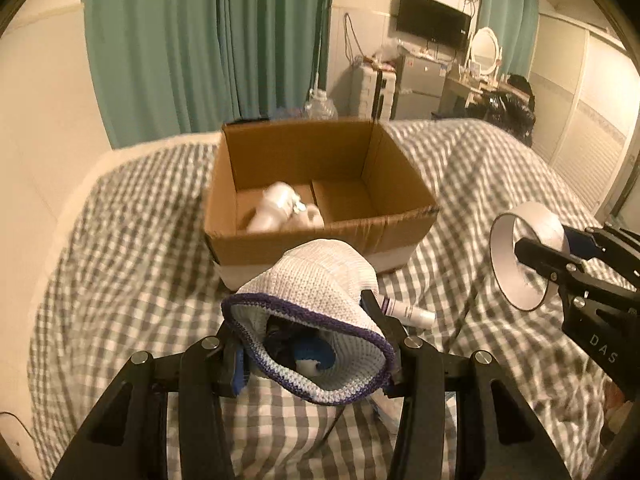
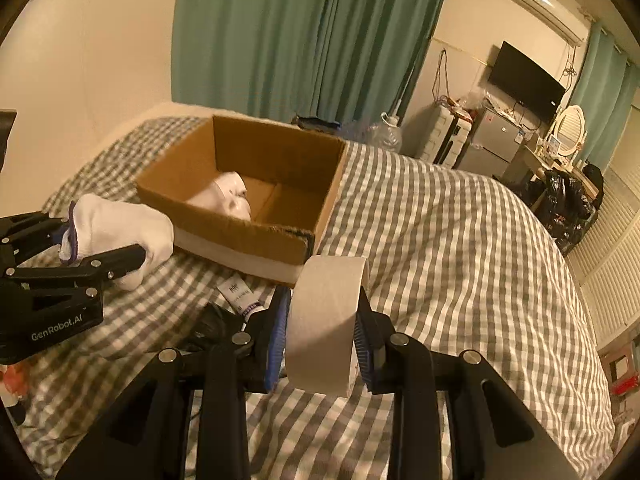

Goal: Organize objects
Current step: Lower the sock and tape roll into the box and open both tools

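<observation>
My left gripper is shut on a white knitted glove with a purple cuff, held above the bed just in front of the cardboard box. It also shows in the right wrist view. My right gripper is shut on a roll of white tape, held above the bed to the right of the box's near corner. The tape also shows in the left wrist view. White items lie in the box's left part.
A white tube lies on the grey checked bedspread in front of the box, beside a dark object. Green curtains hang behind. A fridge, TV and dresser stand at the far right.
</observation>
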`<state>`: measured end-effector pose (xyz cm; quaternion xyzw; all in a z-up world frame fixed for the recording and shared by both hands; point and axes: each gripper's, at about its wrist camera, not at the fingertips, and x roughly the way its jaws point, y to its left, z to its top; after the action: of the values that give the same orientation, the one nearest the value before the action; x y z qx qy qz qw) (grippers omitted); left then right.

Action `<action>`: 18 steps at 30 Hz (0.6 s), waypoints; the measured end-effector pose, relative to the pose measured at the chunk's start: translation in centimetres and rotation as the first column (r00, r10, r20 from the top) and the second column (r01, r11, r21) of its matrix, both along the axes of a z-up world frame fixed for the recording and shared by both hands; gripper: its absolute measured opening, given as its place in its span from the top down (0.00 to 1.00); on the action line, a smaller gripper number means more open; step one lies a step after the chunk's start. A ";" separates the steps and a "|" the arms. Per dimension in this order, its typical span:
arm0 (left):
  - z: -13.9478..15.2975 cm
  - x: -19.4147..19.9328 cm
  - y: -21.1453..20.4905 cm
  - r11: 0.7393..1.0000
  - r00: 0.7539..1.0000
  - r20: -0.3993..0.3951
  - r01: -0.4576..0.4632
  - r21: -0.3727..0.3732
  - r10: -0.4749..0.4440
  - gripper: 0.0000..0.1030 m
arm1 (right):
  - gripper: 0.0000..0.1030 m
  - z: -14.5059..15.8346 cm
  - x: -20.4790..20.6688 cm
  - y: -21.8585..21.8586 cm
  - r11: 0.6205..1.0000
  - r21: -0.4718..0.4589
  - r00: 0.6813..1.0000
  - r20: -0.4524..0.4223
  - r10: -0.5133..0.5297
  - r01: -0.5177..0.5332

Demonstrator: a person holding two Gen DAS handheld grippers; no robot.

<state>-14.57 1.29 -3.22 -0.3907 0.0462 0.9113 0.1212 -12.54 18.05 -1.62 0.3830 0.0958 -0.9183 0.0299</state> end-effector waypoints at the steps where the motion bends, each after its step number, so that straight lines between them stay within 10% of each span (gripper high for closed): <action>1: 0.5 0.1 0.0 1.000 1.000 -0.011 -0.001 0.000 0.001 0.54 | 0.71 0.4 0.1 0.0 1.000 -0.004 1.000 -0.005 0.004 -0.004; 18: 10.8 -5.0 -1.6 0.999 0.982 -0.186 -0.022 0.023 0.026 0.54 | 0.71 10.9 -4.8 -2.6 0.984 -0.108 0.979 -0.162 0.122 -0.140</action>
<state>-19.60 -0.31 7.62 -0.3030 0.0432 0.9457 0.1092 -17.34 15.49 9.23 0.3007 0.0681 -0.9454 0.1057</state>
